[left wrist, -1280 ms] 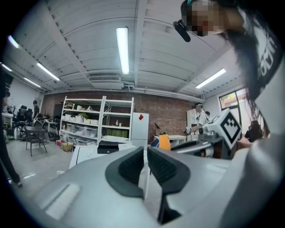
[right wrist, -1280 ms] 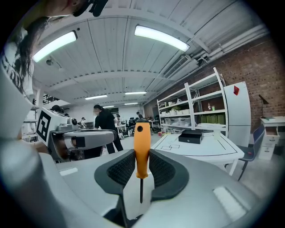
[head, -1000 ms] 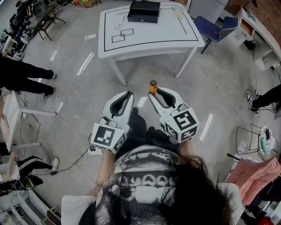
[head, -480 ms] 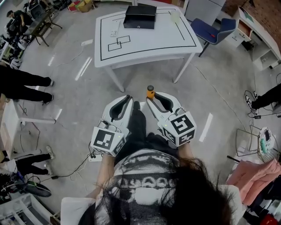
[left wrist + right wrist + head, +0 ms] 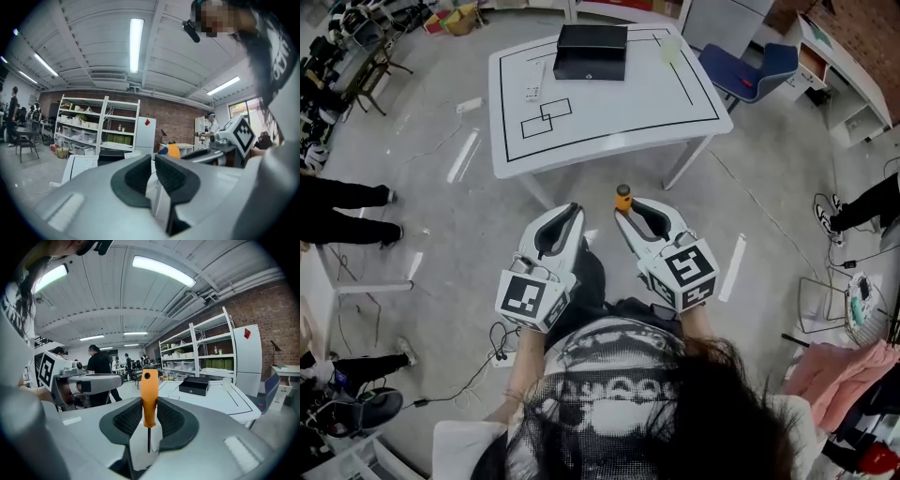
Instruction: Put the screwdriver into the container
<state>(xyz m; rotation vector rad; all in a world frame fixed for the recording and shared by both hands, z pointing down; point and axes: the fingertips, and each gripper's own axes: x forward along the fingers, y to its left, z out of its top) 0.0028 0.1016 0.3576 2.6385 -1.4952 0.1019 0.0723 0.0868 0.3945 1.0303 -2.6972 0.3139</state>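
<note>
An orange-handled screwdriver [image 5: 623,196] [image 5: 149,394] stands upright between the pads of my right gripper [image 5: 628,208] [image 5: 150,416], handle up and thin shaft pointing down; the gripper is shut on the handle. The container is a black box [image 5: 592,52] [image 5: 196,385] at the far side of a white table [image 5: 609,103] ahead of me. My left gripper [image 5: 575,211] [image 5: 153,166] is held beside the right one, over the floor, its pads together with nothing between them. Both grippers are short of the table's near edge.
A pale cup [image 5: 670,47] and a small white object [image 5: 534,84] also sit on the table, which has black tape lines. A blue chair [image 5: 750,61] stands to its right. People's legs [image 5: 347,192] show at the left, cables lie on the floor, and shelves [image 5: 201,357] line the back wall.
The table and black box have slid nearer and lower in the head view as I come closer. Both grippers keep the same pose, with the screwdriver still gripped.
</note>
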